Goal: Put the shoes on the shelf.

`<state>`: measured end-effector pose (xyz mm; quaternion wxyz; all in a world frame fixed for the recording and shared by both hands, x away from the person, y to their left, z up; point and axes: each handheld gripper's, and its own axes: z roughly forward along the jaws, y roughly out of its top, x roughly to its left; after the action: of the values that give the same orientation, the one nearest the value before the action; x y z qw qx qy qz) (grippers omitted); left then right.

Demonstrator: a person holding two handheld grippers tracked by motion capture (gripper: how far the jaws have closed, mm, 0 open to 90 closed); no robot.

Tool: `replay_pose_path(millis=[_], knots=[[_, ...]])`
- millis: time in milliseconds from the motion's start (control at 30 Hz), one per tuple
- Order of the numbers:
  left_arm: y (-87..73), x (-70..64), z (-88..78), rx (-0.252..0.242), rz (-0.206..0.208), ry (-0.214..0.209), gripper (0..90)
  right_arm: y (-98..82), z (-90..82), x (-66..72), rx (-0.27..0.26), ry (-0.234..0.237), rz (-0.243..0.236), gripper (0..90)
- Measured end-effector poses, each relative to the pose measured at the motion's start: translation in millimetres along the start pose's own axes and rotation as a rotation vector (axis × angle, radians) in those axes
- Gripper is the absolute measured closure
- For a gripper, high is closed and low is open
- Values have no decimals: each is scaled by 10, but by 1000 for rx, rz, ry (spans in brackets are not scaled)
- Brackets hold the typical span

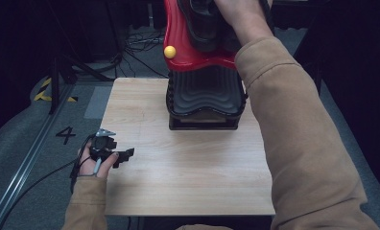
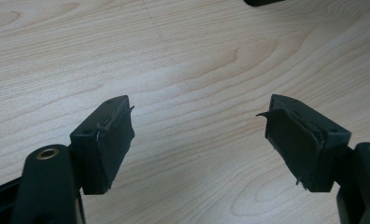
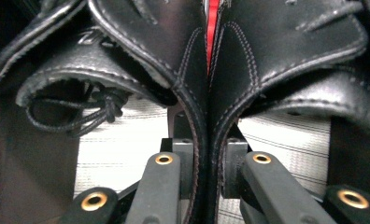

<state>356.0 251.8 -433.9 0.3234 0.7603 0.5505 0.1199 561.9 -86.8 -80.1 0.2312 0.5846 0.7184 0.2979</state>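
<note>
Tan sleeves and two black hand-held grippers

The person is wearing a tan long-sleeved top with ribbed cuffs, both sleeves coming in from the near side. The left gripper [image 1: 125,154] is showing a black body topped by a grey three-cornered plate, with a dark cable trailing from it; its jaws are carrying worn black pads [image 2: 109,149] with frayed edges. The right gripper [image 3: 206,163] is showing black link arms with brass-coloured rivets at the pivots.
</note>
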Motion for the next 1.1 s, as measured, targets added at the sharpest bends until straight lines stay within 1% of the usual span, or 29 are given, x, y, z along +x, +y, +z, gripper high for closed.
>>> replay_pose_path(millis=[33, 67, 167, 267, 300, 367, 400, 433, 533, 600, 667, 733, 800, 867, 900, 933, 1000, 1067, 1100], knots=[[0, -1, 3, 1, -2, 3, 238, -15, 34, -1, -9, 5, -3, 814], [-2, -1, 9, 1, -3, 1, 238, -28, 63, 9, -6, -1, -5, 812], [-3, -6, 19, 11, 4, 3, 238, -43, 83, 37, -12, 0, -10, 807], [-4, -1, 14, 8, 10, -2, 238, -60, 108, 70, -18, -3, -16, 802], [-5, -4, 4, 3, 1, 3, 238, -78, 136, 91, -23, -4, -23, 799], [-5, -1, -8, 0, -2, 4, 238, -108, 178, 104, -29, -9, -32, 797], [-6, 1, -10, 1, -5, -2, 239, -113, 185, 103, -33, -8, -35, 797], [-6, 1, -9, 1, -3, 4, 239, -113, 186, 97, -36, -9, -36, 797], [-5, -4, -1, 3, 2, 1, 238, -115, 182, 89, -39, -8, -42, 795], [-4, -5, -2, 3, 5, 0, 238, -119, 185, 92, -45, -14, -55, 793], [-3, -2, -5, 1, 7, 0, 238, -122, 185, 90, -45, -12, -53, 794], [-4, -5, -8, 2, 7, 1, 238, -114, 187, 89, -46, -13, -71, 791], [-4, -7, -7, 2, 5, 1, 238, -113, 189, 77, -47, -12, -76, 790], [-4, -12, -7, 3, 2, -1, 238, -125, 208, 75, -62, -10, -108, 783], [-4, -12, -7, 3, 2, -1, 238, -125, 208, 75, -62, -10, -108, 783], [-5, -13, -9, 2, 2, 0, 238, -121, 211, 78, -63, -8, -118, 781], [-5, -9, -11, 2, 5, -3, 238, -128, 205, 86, -62, -8, -116, 771], [-5, -15, -13, -1, -1, 0, 238, -143, 196, 84, -63, 4, -111, 743], [-4, -15, -14, -1, 0, 1, 238, -143, 196, 84, -63, 4, -111, 743]])
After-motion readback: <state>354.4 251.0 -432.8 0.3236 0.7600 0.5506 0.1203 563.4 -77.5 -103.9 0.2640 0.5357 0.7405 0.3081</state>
